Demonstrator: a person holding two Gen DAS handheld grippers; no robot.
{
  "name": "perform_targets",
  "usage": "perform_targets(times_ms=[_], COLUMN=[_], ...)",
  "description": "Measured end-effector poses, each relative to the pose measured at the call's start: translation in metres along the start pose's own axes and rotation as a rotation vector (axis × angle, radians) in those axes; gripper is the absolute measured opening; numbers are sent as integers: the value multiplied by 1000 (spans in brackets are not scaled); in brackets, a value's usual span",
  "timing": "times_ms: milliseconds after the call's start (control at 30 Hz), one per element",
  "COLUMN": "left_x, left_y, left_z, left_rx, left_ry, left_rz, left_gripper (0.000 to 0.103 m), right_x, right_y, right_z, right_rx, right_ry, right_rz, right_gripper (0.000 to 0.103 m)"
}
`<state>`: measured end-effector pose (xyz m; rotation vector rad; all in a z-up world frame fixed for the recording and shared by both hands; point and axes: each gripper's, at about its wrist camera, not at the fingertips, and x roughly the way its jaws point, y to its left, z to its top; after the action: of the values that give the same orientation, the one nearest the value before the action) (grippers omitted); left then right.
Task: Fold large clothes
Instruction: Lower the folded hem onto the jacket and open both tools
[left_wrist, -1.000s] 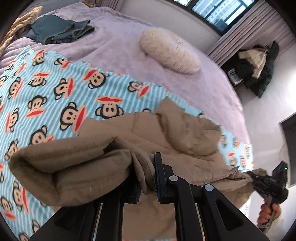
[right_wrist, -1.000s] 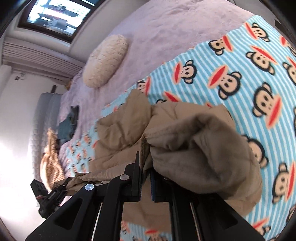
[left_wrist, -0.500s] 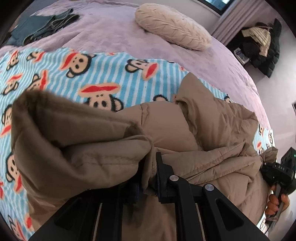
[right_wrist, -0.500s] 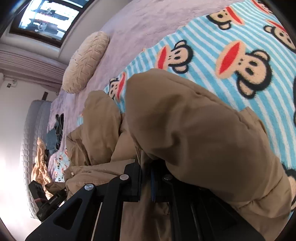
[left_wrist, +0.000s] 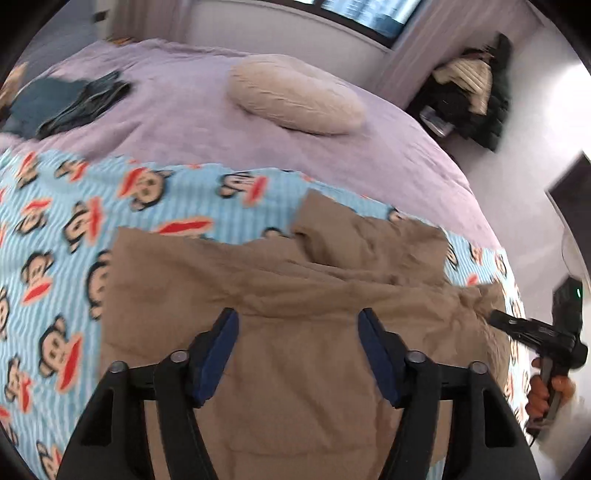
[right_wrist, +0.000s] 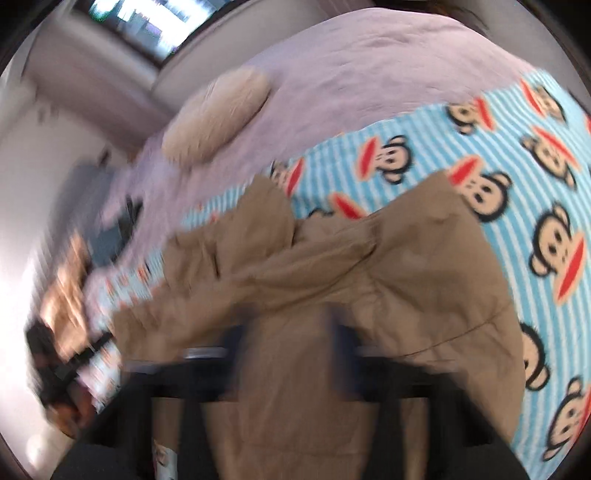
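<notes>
A tan padded jacket (left_wrist: 295, 280) lies folded over on the blue striped monkey blanket (left_wrist: 55, 236) on the bed. My left gripper (left_wrist: 297, 326) hovers just above the jacket's near part, its jaws opening, blue pads (left_wrist: 218, 347) wide apart and nothing pinched between them. In the blurred right wrist view the jacket (right_wrist: 388, 266) fills the middle; my right gripper (right_wrist: 291, 332) is over its near edge, jaws opening, with fabric showing through the gap and no grip visible. The right gripper (left_wrist: 532, 332), held by a hand, appears at the jacket's right end in the left view.
A cream oval pillow (left_wrist: 295, 96) rests on the lilac bedspread (left_wrist: 369, 155) beyond the blanket. Folded dark blue clothes (left_wrist: 70, 103) lie at the far left of the bed. Dark clothes are piled by the wall (left_wrist: 472, 92) at the far right.
Both grippers were shut on bunched jacket fabric held up; now both have let go and the jacket lies flatter, folded over on the blanket. Both cameras pulled back.
</notes>
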<state>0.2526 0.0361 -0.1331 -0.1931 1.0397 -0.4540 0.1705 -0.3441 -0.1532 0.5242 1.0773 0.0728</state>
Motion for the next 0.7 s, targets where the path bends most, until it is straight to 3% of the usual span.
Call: perform_targets(times_ms=[100,167,300,367,533,700], left_x=[28,52,103,113,111,77], left_y=[-17,-21,-5,-2,3,33], left_z=[0,1,0,1,7,13], left_rx=[63,68,28,20,38,52], left_ry=[19,27,12,-2,9,-44], left_rz=[0,39,107,114,107,224], left_gripper=[57,57,57,57,57,57], right_x=[25,47,83,91,78,28], right_y=[10,9,-12,-24,-34,-76], right_z=[3,2,5,8,14,21], right_rx=[-59,-75,-37,17,9,21], right_ry=[16,23,13,10,31,-45], right_rz=[7,-16,-4,38,59,-116], right_gripper=[15,15,0,0,0,0])
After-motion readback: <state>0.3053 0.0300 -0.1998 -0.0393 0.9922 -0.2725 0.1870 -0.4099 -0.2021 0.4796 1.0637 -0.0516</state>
